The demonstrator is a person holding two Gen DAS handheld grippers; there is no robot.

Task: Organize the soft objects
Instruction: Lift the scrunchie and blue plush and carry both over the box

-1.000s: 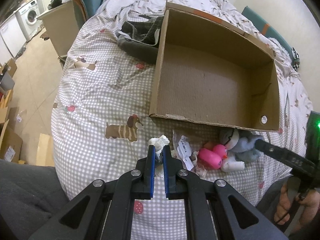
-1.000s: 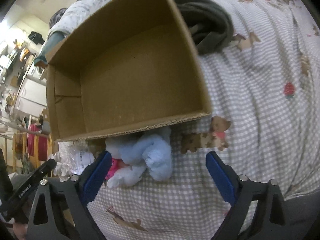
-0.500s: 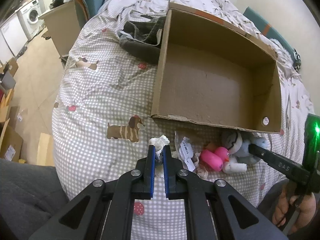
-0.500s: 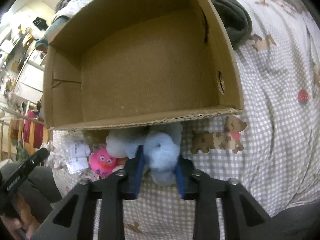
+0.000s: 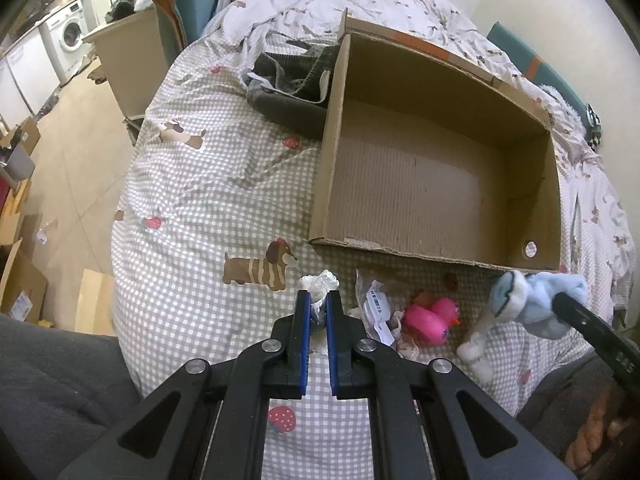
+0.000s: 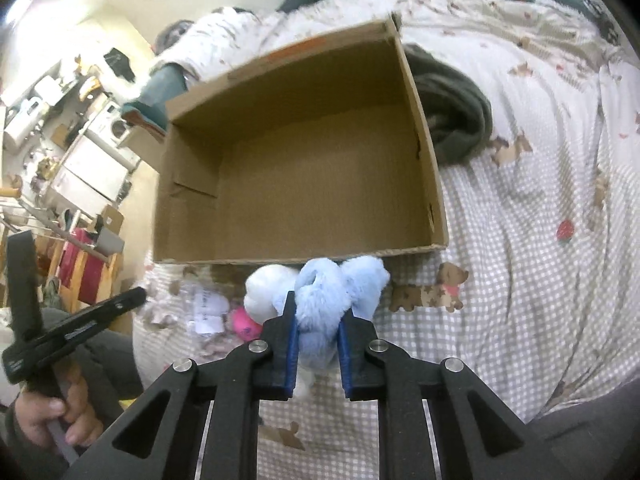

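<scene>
Clearly light and squashy, the pale blue plush toy (image 6: 320, 300) bulges between the closing right gripper (image 6: 317, 332) beside the cardboard box (image 6: 304, 184); grab its thick middle. Left gripper (image 5: 318, 312) pinches white fabric (image 5: 320, 282).

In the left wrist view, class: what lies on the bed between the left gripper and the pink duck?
A crumpled clear packet with a white label lies between the left gripper and the pink duck.

One cardboard box (image 5: 436, 168), open. One blue plush toy (image 6: 320, 304), lower centre of right-wrist frame. One pink rubber duck (image 5: 430, 318). One white lacy item (image 5: 320, 282), lower centre. One plastic packet with label (image 5: 374, 308). One dark garment (image 5: 292, 84), upper centre. Two grippers, two washing machines upper left.
</scene>
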